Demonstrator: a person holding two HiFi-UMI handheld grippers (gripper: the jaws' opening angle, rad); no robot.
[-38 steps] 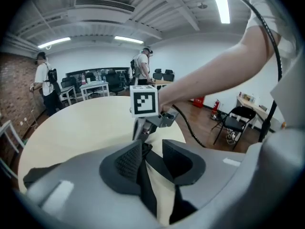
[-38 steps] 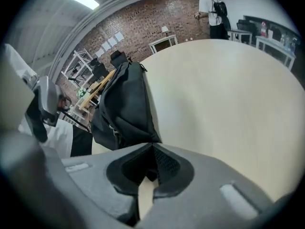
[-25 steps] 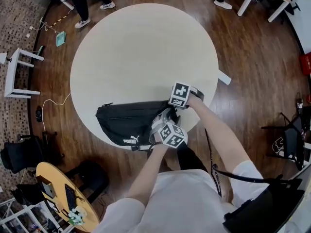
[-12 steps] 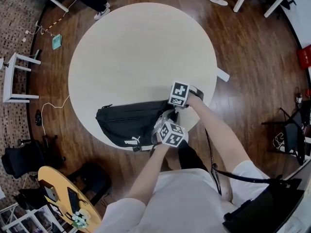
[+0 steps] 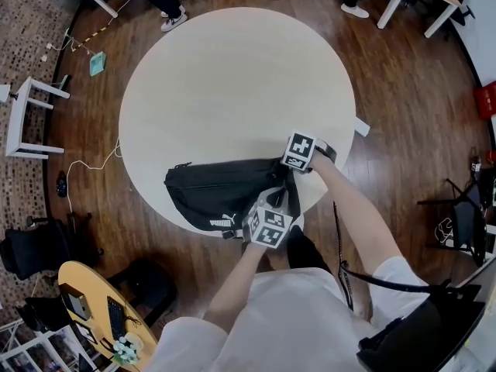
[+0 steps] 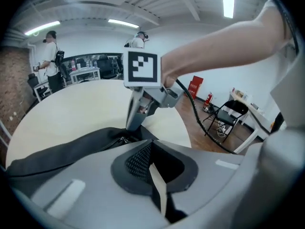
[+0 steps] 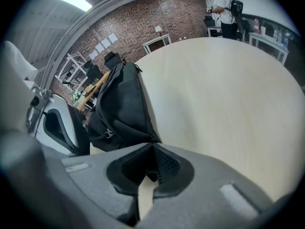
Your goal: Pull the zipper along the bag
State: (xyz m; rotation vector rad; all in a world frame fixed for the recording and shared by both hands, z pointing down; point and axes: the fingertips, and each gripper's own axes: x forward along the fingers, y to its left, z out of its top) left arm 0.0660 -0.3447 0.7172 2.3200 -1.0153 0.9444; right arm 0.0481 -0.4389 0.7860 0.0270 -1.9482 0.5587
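Your left hand-held gripper (image 5: 271, 200) reaches up from the near rim of the round table (image 5: 232, 84) and meets the right-hand end of the black bag (image 5: 217, 192). In its own view its jaws (image 6: 151, 149) are drawn almost together, with dark fabric showing low in the slit between them. It is clamped on the bag's end.

Your right hand-held gripper (image 5: 290, 170) comes in from the far right, angled down and to the left. It meets the same end of the bag, just above the left one. From the left gripper view its fingertips (image 6: 131, 128) press onto the bag's top seam, just beside the small metal glint of the zipper (image 6: 124, 138). In the right gripper view the jaws (image 7: 153, 151) are closed down. The bag (image 7: 121, 104) narrows to a point right at their tips. Whether the pull itself sits between them is too small to tell.

The bag lies lengthwise along the table's near edge, stretching away to the left of both grippers with its white logo facing you. Its body (image 6: 62, 151) sags flat on the pale tabletop (image 6: 71, 109), and bare table (image 7: 214, 94) spreads beyond it. Two people (image 6: 47, 56) stand past the table's far side.
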